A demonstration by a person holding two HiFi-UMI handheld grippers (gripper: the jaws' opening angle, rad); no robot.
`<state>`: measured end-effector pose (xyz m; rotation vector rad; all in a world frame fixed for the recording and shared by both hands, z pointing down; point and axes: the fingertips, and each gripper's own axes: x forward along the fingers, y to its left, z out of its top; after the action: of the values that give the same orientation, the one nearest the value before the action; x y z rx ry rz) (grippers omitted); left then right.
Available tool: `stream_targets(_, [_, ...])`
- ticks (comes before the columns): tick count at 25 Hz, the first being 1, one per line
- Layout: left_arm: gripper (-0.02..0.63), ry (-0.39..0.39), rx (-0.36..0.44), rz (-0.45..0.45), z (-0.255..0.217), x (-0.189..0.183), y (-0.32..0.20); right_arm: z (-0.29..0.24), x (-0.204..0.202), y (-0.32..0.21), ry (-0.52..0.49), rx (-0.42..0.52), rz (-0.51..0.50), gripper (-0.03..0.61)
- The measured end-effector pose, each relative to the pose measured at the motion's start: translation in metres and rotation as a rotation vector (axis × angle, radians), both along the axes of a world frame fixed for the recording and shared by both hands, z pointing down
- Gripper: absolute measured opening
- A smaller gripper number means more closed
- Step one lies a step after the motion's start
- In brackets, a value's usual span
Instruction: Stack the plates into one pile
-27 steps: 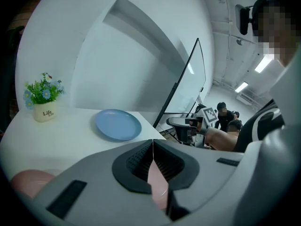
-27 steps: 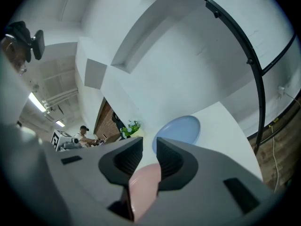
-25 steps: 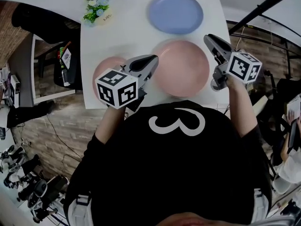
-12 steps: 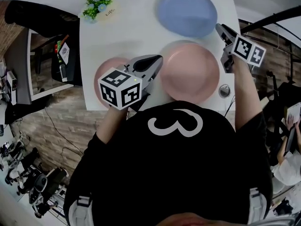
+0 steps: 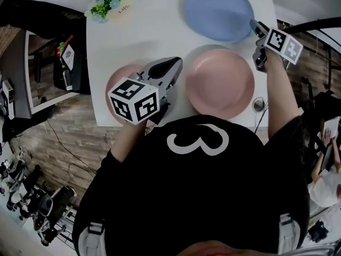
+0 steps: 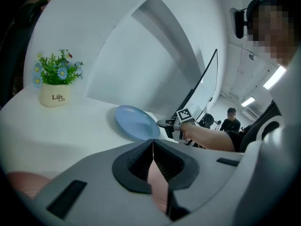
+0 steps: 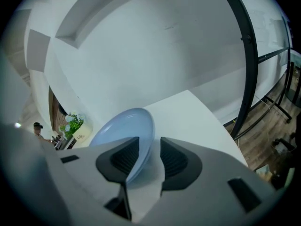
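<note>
Plates number 3: 1 blue plate (image 5: 218, 10), 2 pink plates (image 5: 221, 83) (image 5: 120, 74).

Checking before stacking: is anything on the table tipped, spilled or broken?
Nothing stands out: the round blue plate, large pink plate and smaller pink plate lie flat on the white table; the flower pot upright.
</note>
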<state>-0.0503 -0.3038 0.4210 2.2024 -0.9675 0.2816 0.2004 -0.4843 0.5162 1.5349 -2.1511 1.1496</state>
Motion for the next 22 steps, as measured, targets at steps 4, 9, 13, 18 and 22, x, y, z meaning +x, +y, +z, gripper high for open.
stream_targets(4, [0.017,0.012,0.002,-0.037,-0.004,-0.012,-0.007,0.008,-0.002,-0.002,0.009,-0.03,0.011,0.138])
stream_targets(9, [0.017,0.016,0.011,-0.071,-0.009,-0.02,-0.009,0.012,-0.001,0.002,0.018,-0.05,0.019,0.138])
stream_targets(13, [0.017,0.013,-0.001,-0.074,-0.006,-0.022,-0.01,0.019,-0.004,0.001,0.011,-0.082,0.016,0.135])
stream_targets(18, [0.017,0.005,-0.012,-0.079,-0.001,-0.023,-0.006,0.021,-0.007,0.001,0.013,-0.093,0.02,0.109])
stream_targets(22, [0.016,0.003,-0.021,-0.08,0.003,-0.024,-0.002,0.021,-0.009,0.002,0.009,-0.106,0.03,0.075])
